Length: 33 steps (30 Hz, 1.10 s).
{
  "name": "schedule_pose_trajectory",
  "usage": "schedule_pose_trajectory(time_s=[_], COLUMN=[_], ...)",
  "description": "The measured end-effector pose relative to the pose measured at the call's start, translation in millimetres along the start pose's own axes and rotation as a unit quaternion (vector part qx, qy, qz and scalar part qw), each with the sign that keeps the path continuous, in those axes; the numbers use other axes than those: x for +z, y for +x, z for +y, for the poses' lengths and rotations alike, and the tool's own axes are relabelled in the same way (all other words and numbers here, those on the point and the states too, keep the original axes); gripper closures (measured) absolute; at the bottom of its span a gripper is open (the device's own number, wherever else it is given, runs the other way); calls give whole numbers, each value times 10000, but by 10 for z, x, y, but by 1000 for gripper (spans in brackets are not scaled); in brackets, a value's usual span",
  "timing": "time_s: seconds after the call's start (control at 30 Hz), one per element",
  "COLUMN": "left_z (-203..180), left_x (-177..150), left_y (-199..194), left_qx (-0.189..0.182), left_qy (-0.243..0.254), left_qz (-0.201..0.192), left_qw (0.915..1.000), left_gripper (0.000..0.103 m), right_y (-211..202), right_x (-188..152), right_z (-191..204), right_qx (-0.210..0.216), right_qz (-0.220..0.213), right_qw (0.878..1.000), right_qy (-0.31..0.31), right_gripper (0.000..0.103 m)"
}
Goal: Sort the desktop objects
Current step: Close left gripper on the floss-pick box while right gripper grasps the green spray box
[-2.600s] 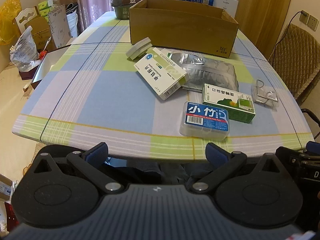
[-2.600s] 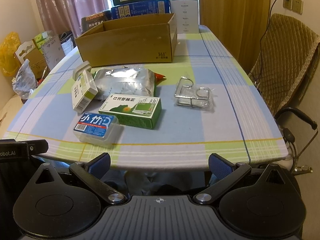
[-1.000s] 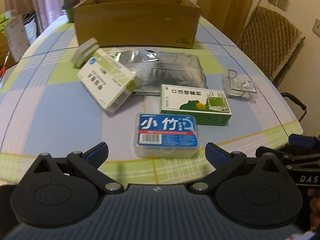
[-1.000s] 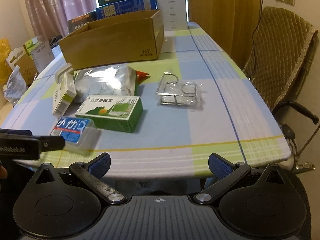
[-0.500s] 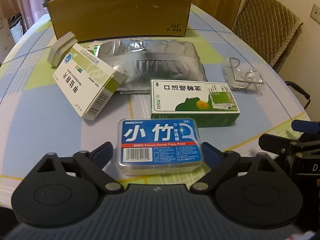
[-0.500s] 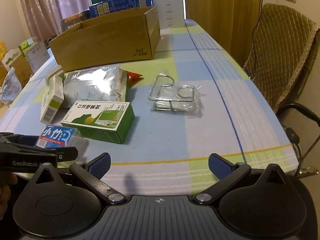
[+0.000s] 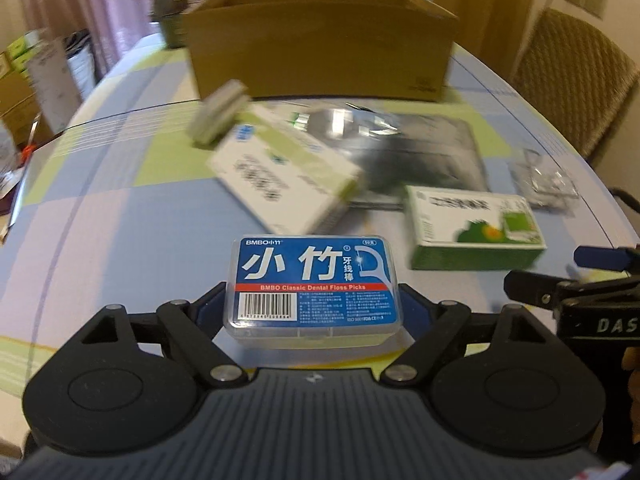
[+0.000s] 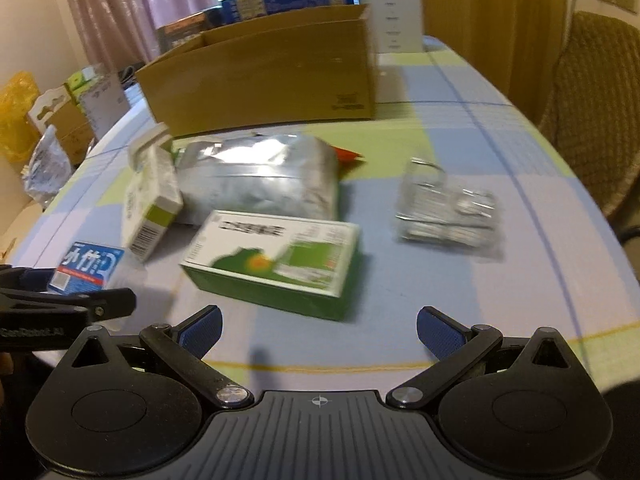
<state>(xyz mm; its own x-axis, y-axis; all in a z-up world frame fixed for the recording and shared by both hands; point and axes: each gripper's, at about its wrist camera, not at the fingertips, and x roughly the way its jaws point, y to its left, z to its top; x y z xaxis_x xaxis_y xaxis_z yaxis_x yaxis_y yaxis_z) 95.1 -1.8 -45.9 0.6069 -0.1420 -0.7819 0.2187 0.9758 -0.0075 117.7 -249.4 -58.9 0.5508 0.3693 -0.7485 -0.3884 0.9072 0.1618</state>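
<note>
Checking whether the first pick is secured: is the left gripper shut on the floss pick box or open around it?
Shut on it. The left gripper has both blue pads pressed against the sides of the floss pick box.

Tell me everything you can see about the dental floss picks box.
The dental floss picks box is a clear plastic case with rounded corners and a blue label: white Chinese characters, "BMBO Classic Dental Floss Picks" on a red stripe, a barcode beneath. It lies label-up, lid shut, at the near table edge, between the left gripper fingers, which press its two short sides. Nothing else touches it.
</note>
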Motion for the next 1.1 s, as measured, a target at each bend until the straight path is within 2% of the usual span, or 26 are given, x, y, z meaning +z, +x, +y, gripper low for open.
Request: schedule_pose_trajectory(time_s=[0.13,0.23,0.33,0.43,0.57,0.6,0.67,0.77,0.83,0.9,0.97,1.1], left_z=[195,270,292,265,206,195,177,156,144,130,119,121], left_x=[24,22,11,5,-7,-11,-12,-6,3,8,17,17], left_y=[-50,-69,-59,-30,0,3,2,-10,-12,-17,-21,-23], left_qx=[86,85,29,-63,-138,-147,-181,-224,-254,-293,-323,-335], left_qy=[-156,-240,-295,-328,-324,-316,-292,-259,-217,-170,-117,-41], left_qz=[-22,-37,-45,-45,-29,-26,-25,-28,-18,-5,10,55], left_qw=[9998,9997,9996,9994,9994,9994,9994,9994,9994,9994,9994,9994], left_gripper=[19,19,19,19,19,19,19,19,19,19,19,19], right_y=[113,193,311,409,521,549,547,475,407,384,380,468], right_x=[67,126,200,239,287,290,292,275,274,252,221,285], right_z=[208,312,335,318,346,345,338,338,342,356,378,446], right_qx=[-32,-82,184,491,687,702,682,627,777,957,943,1057], right_qz=[-84,-190,-70,130,333,412,491,670,852,1017,998,966], right_qw=[9984,9898,9736,9563,9329,9295,9270,9301,9326,9282,9209,9170], right_qy=[-555,-1410,-2273,-2879,-3520,-3597,-3655,-3556,-3419,-3449,-3647,-3723], right_gripper=[2,2,2,3,18,24,27,36,44,45,45,45])
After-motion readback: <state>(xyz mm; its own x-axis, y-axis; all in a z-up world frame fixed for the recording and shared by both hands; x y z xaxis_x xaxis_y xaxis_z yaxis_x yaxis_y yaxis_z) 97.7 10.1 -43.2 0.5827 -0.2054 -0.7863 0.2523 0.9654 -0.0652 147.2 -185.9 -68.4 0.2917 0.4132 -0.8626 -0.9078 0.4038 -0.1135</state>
